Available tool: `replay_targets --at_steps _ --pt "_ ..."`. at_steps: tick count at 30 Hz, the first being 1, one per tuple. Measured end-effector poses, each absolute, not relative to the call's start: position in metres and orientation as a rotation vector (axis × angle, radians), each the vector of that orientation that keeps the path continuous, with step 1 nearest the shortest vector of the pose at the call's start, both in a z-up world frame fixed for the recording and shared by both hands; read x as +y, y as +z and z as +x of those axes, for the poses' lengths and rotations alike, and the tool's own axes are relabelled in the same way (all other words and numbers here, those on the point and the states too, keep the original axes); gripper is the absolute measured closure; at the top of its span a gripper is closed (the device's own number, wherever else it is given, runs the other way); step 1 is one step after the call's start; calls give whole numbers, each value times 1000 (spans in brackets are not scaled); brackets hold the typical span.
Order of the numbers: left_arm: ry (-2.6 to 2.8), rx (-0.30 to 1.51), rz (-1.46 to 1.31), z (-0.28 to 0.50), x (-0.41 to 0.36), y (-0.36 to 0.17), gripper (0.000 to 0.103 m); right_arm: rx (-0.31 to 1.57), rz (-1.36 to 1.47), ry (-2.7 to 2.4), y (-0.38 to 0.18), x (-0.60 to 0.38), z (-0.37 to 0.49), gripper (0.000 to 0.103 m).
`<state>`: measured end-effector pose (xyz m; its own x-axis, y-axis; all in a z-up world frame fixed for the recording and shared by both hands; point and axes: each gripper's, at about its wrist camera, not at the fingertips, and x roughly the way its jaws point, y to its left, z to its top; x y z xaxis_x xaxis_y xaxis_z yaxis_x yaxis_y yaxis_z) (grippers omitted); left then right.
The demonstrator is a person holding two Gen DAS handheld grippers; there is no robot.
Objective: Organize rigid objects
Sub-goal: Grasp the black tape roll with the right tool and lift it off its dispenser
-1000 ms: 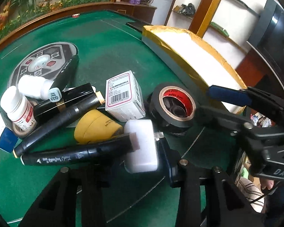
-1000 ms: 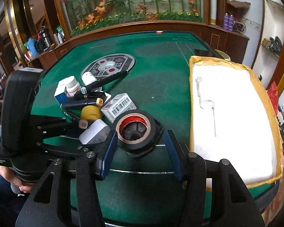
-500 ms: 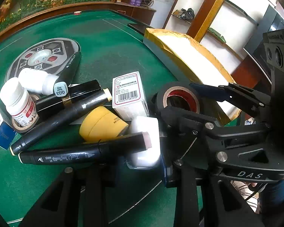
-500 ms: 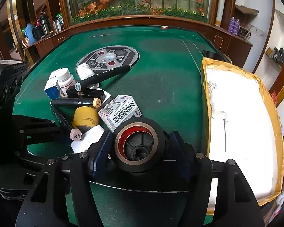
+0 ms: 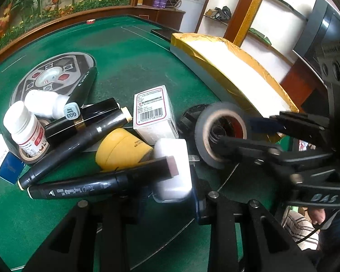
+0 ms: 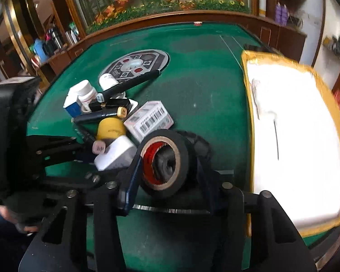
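My right gripper [image 6: 167,165] is shut on a black tape roll [image 6: 164,161] with a red core, tilted and lifted off a black wheel [image 6: 198,142] beneath it. The roll also shows in the left wrist view [image 5: 219,133], pinched by the right gripper [image 5: 235,131]. My left gripper [image 5: 170,192] is shut on a white plug adapter [image 5: 172,170], which lies against a black marker [image 5: 102,185]. A pile beside it holds a yellow jar [image 5: 120,147], a barcode box [image 5: 153,111], more markers [image 5: 79,136] and two white bottles [image 5: 25,127].
A white tray with a gold rim [image 6: 249,104] stands at the right of the green table [image 6: 204,79]. A round grey disc [image 6: 136,64] lies behind the pile. A blue and white box [image 5: 2,158] sits at the pile's left edge.
My right gripper closed on the tape roll and raised it, tilting it on edge and exposing the wheel under it. My left gripper stayed shut on the adapter.
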<state>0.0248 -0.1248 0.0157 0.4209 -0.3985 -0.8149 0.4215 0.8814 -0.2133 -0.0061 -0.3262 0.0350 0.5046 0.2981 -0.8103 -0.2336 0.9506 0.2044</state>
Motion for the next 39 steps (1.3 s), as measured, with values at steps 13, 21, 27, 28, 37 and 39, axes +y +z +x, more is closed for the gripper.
replay_targets --at_steps 13,21,27,28,37,39 --pt "-515 1019 19 23 -125 16 72 919 -33 310 38 -323 -51 39" --pt "-519 1032 2 25 -121 16 72 873 -310 317 26 -287 -45 37" --pt "-515 1030 4 24 -122 16 72 831 -403 276 24 -278 -31 38" --pt "-516 1030 1 24 -121 16 71 830 -382 280 25 -280 -29 39" --pt "-508 1015 27 22 -125 16 72 888 -265 285 25 -302 -37 84" --pt "-507 1013 29 22 -126 16 72 917 -159 312 25 -316 -36 84"
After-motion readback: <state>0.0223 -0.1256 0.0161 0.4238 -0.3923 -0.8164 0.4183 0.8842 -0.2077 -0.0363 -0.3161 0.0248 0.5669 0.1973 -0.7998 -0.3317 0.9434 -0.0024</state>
